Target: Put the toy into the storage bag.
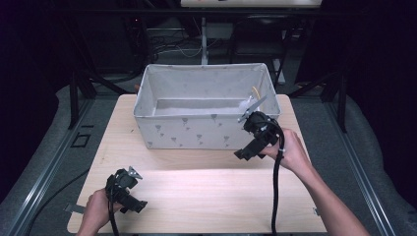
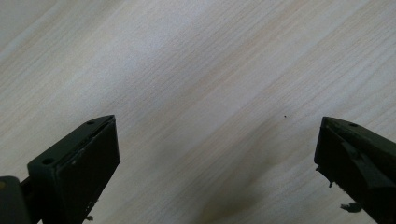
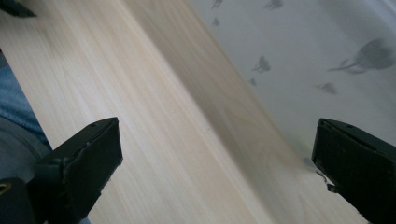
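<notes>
A pale fabric box [image 1: 196, 129] with small grey prints stands open at the back middle of the light wooden table [image 1: 206, 191]. My right gripper [image 1: 247, 153] is held just in front of the box's front right corner, tilted down toward the table. Its jaws stand open with nothing between them, over the wood [image 3: 154, 140] beside the printed box wall [image 3: 299, 60]. My left gripper [image 1: 133, 204] is low over the table's front left. It is open too, with bare wood [image 2: 210, 93] between its jaws.
Inside the box, by its right wall, is a small yellowish thing [image 1: 255, 92], partly hidden behind the right gripper's grey plate. Dark frame legs [image 1: 74, 93] and cables stand beyond the table. A blue patch of cloth [image 3: 16, 107] lies past the table edge.
</notes>
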Demonstrator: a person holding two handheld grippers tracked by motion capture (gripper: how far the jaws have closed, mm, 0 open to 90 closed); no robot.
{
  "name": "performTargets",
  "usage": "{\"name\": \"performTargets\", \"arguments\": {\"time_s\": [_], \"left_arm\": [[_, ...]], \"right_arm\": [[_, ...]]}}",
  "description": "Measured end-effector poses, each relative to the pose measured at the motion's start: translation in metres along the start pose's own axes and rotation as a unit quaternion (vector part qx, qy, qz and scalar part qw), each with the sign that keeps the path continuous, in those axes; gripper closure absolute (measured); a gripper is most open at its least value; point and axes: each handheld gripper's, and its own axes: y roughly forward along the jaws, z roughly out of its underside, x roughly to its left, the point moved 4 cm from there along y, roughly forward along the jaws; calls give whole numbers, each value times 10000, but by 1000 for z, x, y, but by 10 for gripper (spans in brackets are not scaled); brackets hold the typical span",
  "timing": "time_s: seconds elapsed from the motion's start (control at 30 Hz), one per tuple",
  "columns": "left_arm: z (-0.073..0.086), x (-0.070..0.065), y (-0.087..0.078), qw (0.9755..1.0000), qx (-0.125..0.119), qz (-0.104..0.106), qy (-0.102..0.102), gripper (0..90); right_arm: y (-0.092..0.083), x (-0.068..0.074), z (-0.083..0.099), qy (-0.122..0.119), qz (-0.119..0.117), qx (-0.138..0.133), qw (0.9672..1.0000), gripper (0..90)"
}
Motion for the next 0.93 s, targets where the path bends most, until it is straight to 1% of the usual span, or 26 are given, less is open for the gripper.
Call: {"name": "performTargets", "arguments": {"time_s": [0.07, 0.2, 0.23, 0.37, 0.43, 0.5, 0.53, 0.6, 0.63, 0.67, 0.7, 0.73, 0.83, 0.9, 0.93], "left_arm": [[0, 0, 0, 10000, 5, -3, -1, 0], [0, 0, 0, 10000, 1, -9, 28, 1], [0, -1, 0, 10000, 2, -2, 24, 1], [0, 0, 1, 10000, 6, -7, 18, 1], [-1, 0, 1, 10000, 22, 10, 6, 1], [-1, 0, 1, 10000, 23, 3, 29, 1], [-1, 0, 1, 10000, 18, 1, 30, 1], [-2, 0, 1, 10000, 14, 8, 44, 1], [-2, 0, 1, 10000, 2, 9, 50, 0], [-3, 0, 1, 10000, 3, 22, 51, 1], [-3, -1, 1, 10000, 3, 28, 60, 1], [-3, -1, 1, 10000, 1, 30, 73, 1], [-3, -1, 1, 10000, -5, 41, 82, 1], [-4, -2, 1, 9999, 4, 64, 86, 1], [-4, -2, 1, 9999, 5, 66, 89, 0]], "right_arm": [[8, 4, 6, -25, -50, 51, 10000, 16], [27, 11, 19, 25, -185, 116, 9998, 18], [32, 12, 22, 26, -221, 172, 9996, 18], [51, 14, 37, 158, -360, 229, 9990, 27], [60, 14, 45, 182, -398, 303, 9986, 31], [69, 15, 52, 245, -448, 305, 9982, 37], [73, 15, 55, 225, -442, 350, 9982, 38], [82, 15, 61, 173, -432, 529, 9975, 39], [84, 16, 63, 208, -462, 488, 9975, 43], [87, 16, 65, 203, -495, 509, 9973, 45], [91, 15, 68, 177, -489, 627, 9967, 43], [93, 15, 70, 193, -469, 665, 9965, 45], [95, 13, 73, 227, -475, 728, 9960, 46], [94, 12, 73, 245, -464, 668, 9964, 54], [92, 12, 74, 250, -471, 696, 9961, 55]]}}
